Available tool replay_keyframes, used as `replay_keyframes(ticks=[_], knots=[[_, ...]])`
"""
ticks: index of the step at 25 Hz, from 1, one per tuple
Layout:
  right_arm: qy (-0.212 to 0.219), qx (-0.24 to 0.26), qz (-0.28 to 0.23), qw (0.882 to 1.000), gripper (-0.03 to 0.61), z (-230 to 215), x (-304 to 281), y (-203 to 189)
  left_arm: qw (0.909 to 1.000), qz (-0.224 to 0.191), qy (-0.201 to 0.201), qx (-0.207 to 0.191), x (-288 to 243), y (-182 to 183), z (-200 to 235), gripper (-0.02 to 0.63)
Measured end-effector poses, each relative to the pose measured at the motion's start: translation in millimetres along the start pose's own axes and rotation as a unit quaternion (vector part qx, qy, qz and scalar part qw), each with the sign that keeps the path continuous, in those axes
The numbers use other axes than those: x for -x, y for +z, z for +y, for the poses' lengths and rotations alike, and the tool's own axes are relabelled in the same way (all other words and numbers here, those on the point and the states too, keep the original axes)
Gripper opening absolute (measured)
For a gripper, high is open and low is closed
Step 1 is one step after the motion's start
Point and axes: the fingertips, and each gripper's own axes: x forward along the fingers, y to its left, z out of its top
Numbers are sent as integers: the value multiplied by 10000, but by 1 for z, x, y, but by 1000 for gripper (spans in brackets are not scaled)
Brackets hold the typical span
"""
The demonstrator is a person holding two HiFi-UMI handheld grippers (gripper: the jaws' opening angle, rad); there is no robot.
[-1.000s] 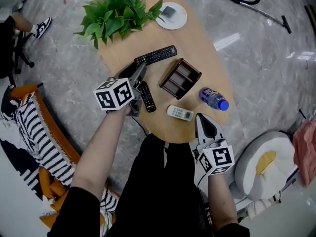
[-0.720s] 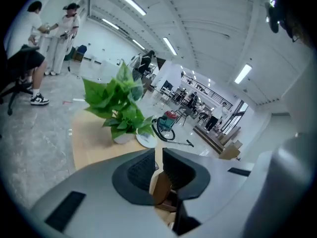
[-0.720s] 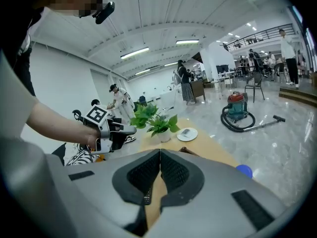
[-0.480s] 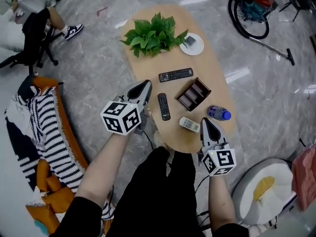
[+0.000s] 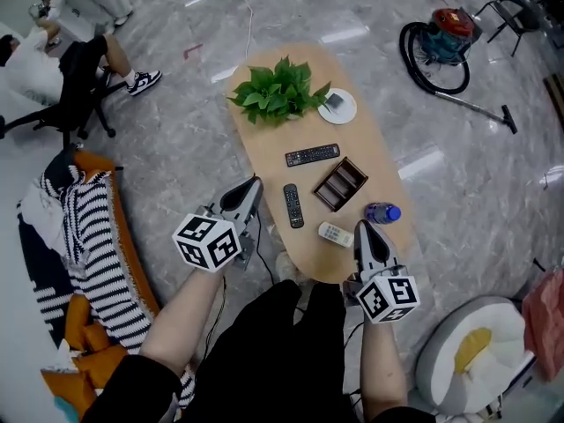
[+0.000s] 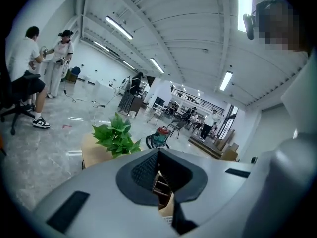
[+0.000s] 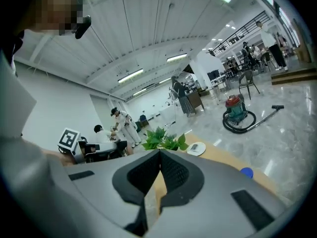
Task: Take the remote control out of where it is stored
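Note:
Three remotes lie on the oval wooden table (image 5: 264,157): a long black remote (image 5: 312,155), a short black remote (image 5: 292,205) and a white remote (image 5: 335,233). Between them stands the brown compartment box (image 5: 340,183), which looks empty. My left gripper (image 5: 255,183) hangs shut and empty, raised off the table's left edge beside the short black remote. My right gripper (image 5: 363,226) is shut and empty too, raised over the near edge right of the white remote. In the left gripper view the shut left gripper (image 6: 158,150) shows only a sliver of the box (image 6: 162,185); the right gripper (image 7: 159,152) points along the table.
A leafy plant (image 5: 278,91) and a white plate (image 5: 338,106) stand at the table's far end, with a blue-capped bottle (image 5: 382,212) by the right edge. A striped cloth on an orange seat (image 5: 84,254) lies left. A vacuum cleaner (image 5: 441,42) and seated people (image 5: 66,64) are farther off.
Both grippers have lifted up and away from the table, and the head view has pulled back. The left gripper left the short black remote lying on the tabletop.

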Motion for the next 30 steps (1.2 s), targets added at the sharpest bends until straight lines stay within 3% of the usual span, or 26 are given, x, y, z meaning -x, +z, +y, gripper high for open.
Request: replay_keyframes(ticks=[3,11,19,23,30], knots=[[3,188,-72,9998,8,0,15,11,9998,-175,33,-134,10,11,-15,8],[137,656,-85,9977,8,-11,60,45,9900,-665,229,-1223,41,47,-84,8],[273,806,-253,9961,8,-21,116,86,9861,-925,393,-1321,71,48,-137,8],[335,877,-448,9946,8,-20,136,112,9843,-1213,286,-1249,86,70,-169,8],[316,1040,-762,9911,8,-23,165,142,9778,-1406,32,-1554,99,86,-217,8]])
